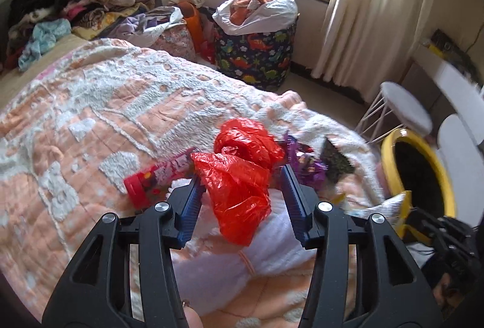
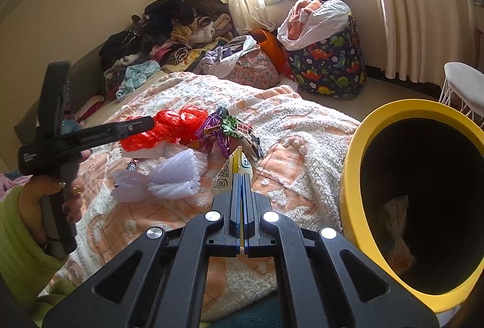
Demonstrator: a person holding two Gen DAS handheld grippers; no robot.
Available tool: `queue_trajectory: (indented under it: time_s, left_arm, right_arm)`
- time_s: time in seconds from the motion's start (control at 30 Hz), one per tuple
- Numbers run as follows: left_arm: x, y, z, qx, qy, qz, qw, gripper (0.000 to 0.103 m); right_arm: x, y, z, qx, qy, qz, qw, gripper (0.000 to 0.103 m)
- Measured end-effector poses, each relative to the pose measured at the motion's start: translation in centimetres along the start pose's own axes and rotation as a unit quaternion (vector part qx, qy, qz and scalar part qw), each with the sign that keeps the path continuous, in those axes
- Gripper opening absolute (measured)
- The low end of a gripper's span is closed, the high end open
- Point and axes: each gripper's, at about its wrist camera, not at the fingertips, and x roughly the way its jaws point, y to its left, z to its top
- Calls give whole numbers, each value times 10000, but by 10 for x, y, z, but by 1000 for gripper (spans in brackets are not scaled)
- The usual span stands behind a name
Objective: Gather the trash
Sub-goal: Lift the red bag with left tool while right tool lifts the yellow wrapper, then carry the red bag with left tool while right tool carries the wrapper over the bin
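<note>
A crumpled red plastic bag (image 1: 242,176) lies on the peach blanket (image 1: 90,104) between the jaws of my left gripper (image 1: 241,171), which stands open; the right pad is clear of the bag. Around the bag lie a red-capped tube (image 1: 157,180), purple wrappers (image 1: 305,164) and a dark snack bag (image 1: 335,161). My right gripper (image 2: 242,176) is shut on a thin yellow-and-white packet (image 2: 233,173), just left of the yellow bin (image 2: 357,152). The bin tilts toward the bed and has some trash inside. A white foam net (image 2: 175,176) rests nearby.
A dinosaur-print basket (image 1: 257,56) stuffed with laundry stands on the floor past the bed. Piled clothes (image 1: 75,1) cover the bed's far end. A white stool (image 1: 405,107) is beside the bin. A hand in a green sleeve (image 2: 18,237) holds the left gripper.
</note>
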Motion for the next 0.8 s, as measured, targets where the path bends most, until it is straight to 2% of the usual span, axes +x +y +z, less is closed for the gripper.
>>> queue_trajectory:
  time_s: [0.27,0.3,0.33,0.4,0.63,0.8]
  left_arm:
    - [25,0,24,265,120,158,9995,43]
    - [29,-2,25,322,162,174,9992,36]
    - [35,-3,27,393,245,158,9988,23]
    - [40,-5,28,394,298,93,9987,18]
    - [17,2,47,-198,49,-790,9967,15]
    - [-7,-4,59,-350,-215,-1112,9929,15]
  right_arm:
    - [0,-2,0,23,-7,-12,10000,1]
    - [0,-2,0,26,-9,-16,10000,1]
    - [0,-3,0,37,-13,-21,10000,1]
    - [-1,-4,1,61,-22,-3,10000,1]
    - [-9,3,7,6,-233,140,9996,1]
    - [-17,8,13,-21,-374,233,9990,1]
